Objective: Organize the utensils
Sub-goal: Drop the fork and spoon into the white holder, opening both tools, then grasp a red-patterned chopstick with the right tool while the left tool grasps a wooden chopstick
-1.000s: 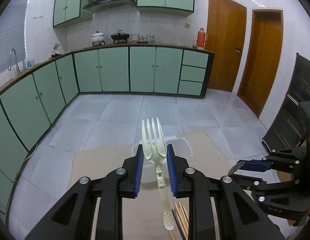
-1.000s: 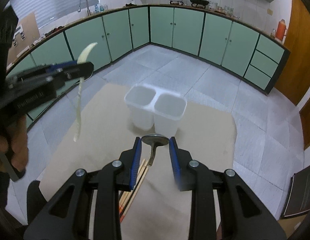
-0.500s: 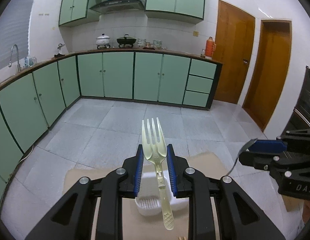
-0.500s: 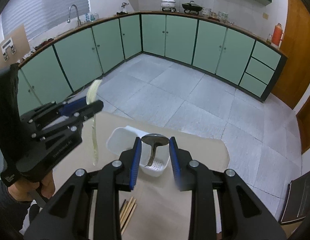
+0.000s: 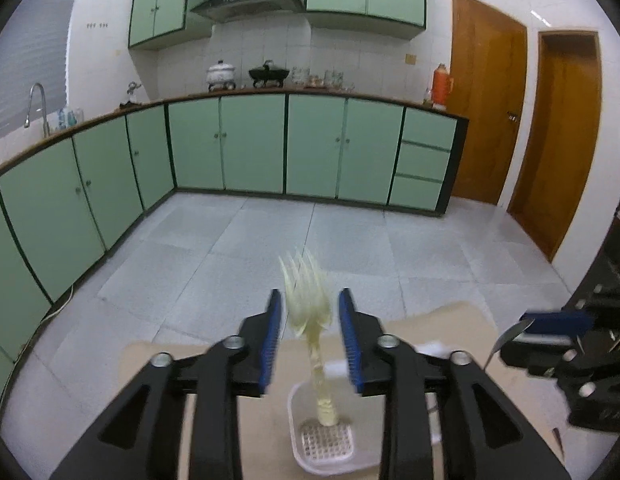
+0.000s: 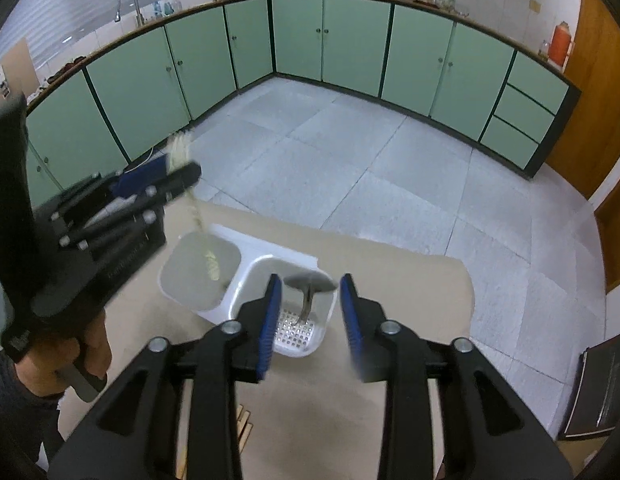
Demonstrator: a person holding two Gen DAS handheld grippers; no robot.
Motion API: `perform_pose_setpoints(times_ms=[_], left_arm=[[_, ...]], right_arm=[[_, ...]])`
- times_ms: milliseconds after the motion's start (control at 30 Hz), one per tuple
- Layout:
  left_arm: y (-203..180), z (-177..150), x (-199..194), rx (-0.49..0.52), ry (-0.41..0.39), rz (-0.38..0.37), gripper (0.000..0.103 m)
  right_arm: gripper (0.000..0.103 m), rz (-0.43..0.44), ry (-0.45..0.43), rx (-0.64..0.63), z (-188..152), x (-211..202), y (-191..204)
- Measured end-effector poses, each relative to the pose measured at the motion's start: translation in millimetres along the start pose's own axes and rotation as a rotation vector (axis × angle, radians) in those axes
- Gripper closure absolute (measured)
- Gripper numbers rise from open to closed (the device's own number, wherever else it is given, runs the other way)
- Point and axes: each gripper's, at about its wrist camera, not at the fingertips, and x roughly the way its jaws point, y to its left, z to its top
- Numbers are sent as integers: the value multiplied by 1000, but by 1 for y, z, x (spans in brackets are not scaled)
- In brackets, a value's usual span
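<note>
A white two-cup utensil holder [image 6: 270,256] stands on the tan table. My left gripper [image 5: 309,336] is open above its left cup [image 5: 323,440]; the pale plastic fork [image 5: 310,312], blurred, drops between the jaws with its handle down in that cup. It also shows in the right wrist view [image 6: 198,224]. My right gripper [image 6: 308,316] is open above the right cup; the metal spoon [image 6: 308,286] sits between the jaws, handle down in the cup, touching neither pad. The right gripper also shows in the left wrist view [image 5: 557,332].
Wooden chopsticks [image 6: 244,424] lie on the table [image 6: 409,308] near me, mostly hidden behind my right gripper. The table's far edge lies just beyond the holder. Green cabinets, grey tiled floor and two wooden doors surround the table.
Both grippers have opened. The fork and the spoon, gripped before, now slip handle-first into the holder's cups. Both grippers moved closer over the holder.
</note>
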Motion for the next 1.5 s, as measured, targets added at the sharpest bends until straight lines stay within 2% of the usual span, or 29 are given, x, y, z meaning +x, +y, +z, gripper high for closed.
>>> perform_pose_setpoints(times_ms=[67, 133, 333, 367, 433, 500, 600, 733, 900, 1033, 1133, 1233, 1333, 1400, 1433, 1500], left_arm=[[-1, -5, -1, 12, 4, 1, 70], [0, -8, -10, 15, -9, -7, 65], [7, -21, -59, 8, -42, 20, 30], [8, -25, -68, 12, -41, 34, 24], [8, -39, -92, 25, -35, 61, 19], [8, -54, -111, 28, -13, 59, 10], [9, -86, -143, -12, 25, 30, 6], [0, -148, -181, -1, 105, 4, 6], [-7, -225, -218, -42, 214, -34, 6], [-15, -266, -238, -51, 242, -32, 6], [-14, -279, -252, -77, 222, -11, 6], [-15, -284, -261, -59, 195, 7, 6], [-14, -292, -258, -80, 212, 7, 6], [-18, -297, -252, -75, 229, 0, 7], [-21, -300, -251, -68, 236, 1, 8], [-28, -302, -247, -52, 245, -15, 17]], right_arm=[[68, -2, -3, 7, -3, 2, 0], [68, 8, -13, 25, -8, -1, -3], [67, 28, -74, 58, -40, -30, -1], [65, 30, -88, 60, -50, -38, 1], [61, 33, -121, 67, -76, -53, 7], [56, 40, -141, 75, -99, -64, 13], [52, 54, -161, 92, -150, -78, 25], [51, 68, -141, 145, -234, -86, 40], [51, 87, -86, 178, -318, -82, 67], [51, 101, -17, 129, -369, -62, 98], [52, 86, -18, 60, -382, -54, 114], [50, 72, -45, 29, -381, -50, 122], [52, 65, -59, 17, -373, -45, 121], [53, 32, -66, 33, -369, -44, 113], [53, 22, -70, 49, -369, -43, 107], [53, 13, -71, 77, -371, -42, 93]])
